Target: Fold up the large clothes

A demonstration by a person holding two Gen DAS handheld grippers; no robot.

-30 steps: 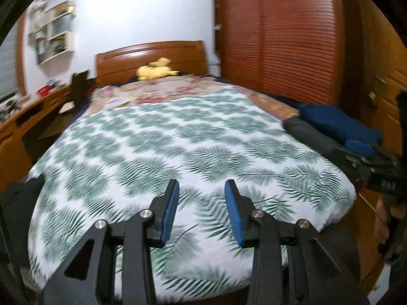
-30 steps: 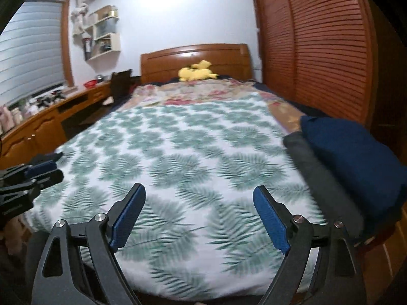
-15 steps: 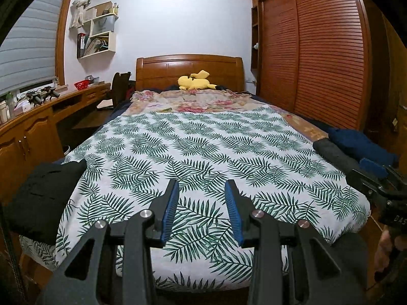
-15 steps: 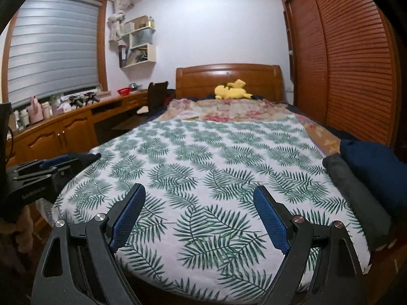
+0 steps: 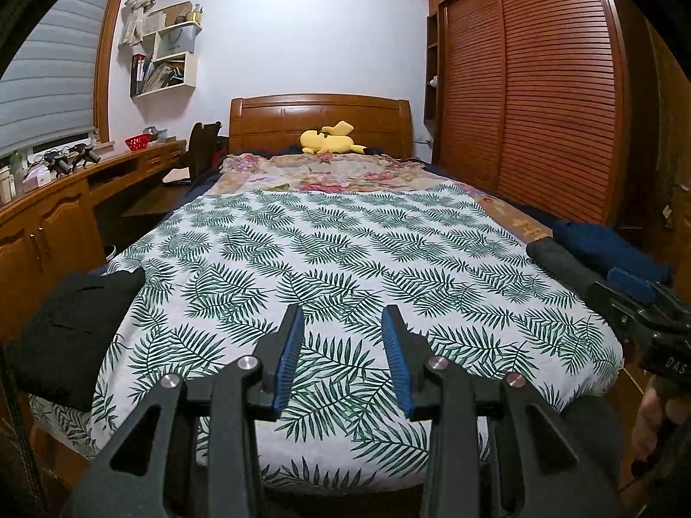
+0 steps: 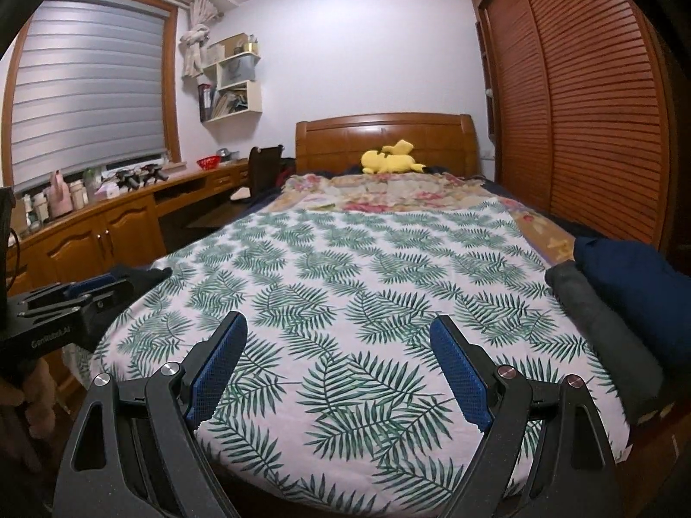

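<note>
Nearest, the left gripper [image 5: 341, 328] hangs narrowly parted and empty beside the wide, empty right gripper [image 6: 339, 336], above the leaf-print bedspread [image 5: 345, 259] with a black garment [image 5: 64, 332] at its left edge and, beyond, grey [image 6: 604, 319] and navy [image 6: 635, 280] folded clothes along its right edge.

Bedspread [image 5: 345, 267]: matt printed cloth; headboard [image 5: 319, 118]: glossy varnished wood; wardrobe doors [image 5: 557, 99]: slatted wood; tongs [image 5: 341, 345]: matt black plastic, ribbed blue pads, metal pins.
</note>
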